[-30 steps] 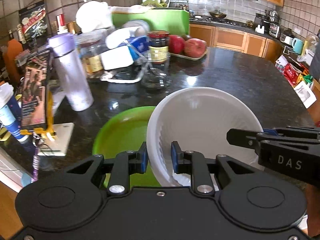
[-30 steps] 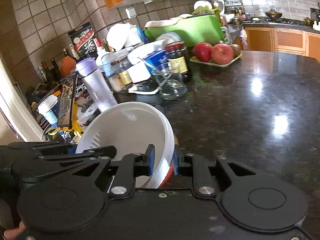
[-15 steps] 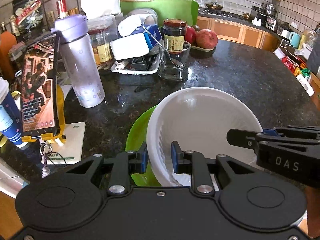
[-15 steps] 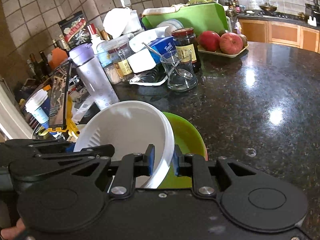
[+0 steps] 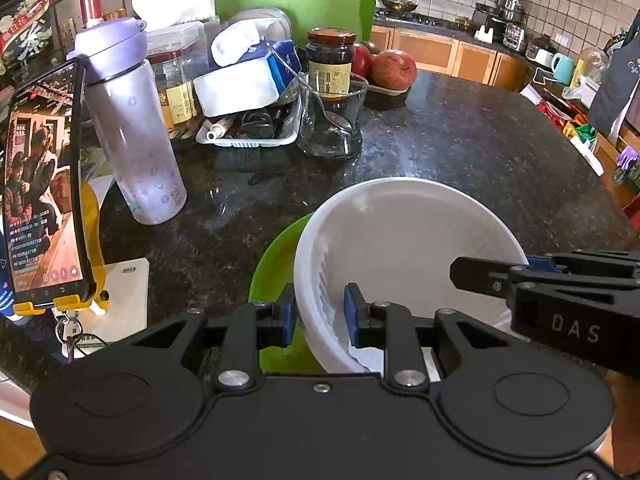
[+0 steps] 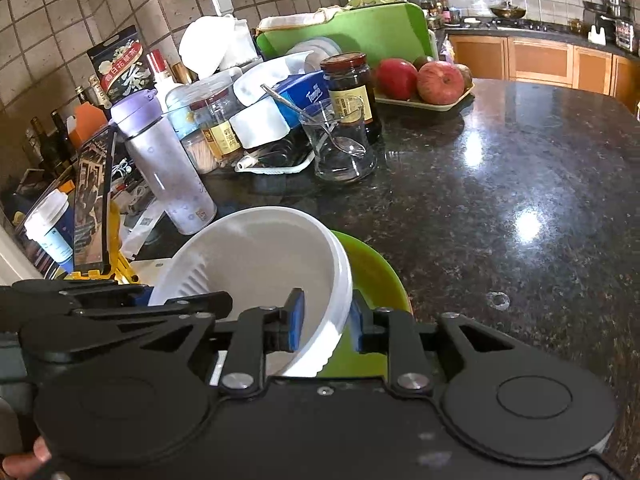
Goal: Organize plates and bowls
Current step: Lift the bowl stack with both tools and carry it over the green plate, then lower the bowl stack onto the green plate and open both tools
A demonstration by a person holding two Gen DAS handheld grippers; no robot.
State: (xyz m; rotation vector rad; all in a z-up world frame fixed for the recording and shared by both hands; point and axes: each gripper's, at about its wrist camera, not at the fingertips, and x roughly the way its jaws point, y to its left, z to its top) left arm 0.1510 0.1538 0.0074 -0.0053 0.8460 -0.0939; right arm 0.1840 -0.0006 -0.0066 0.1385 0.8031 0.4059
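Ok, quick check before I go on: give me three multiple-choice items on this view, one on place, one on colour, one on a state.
1. Where does the white bowl sit?
A. in the green bowl
B. on the apple tray
C. beside the stove

2. The water bottle's lid is
A. red
B. purple
C. black

3. The spoon is
A. flat on the counter
B. in the white bowl
C. leaning in the clear glass

A: the green bowl shows under the white one.
B: pale purple cap.
C: its handle sticks above the glass rim.
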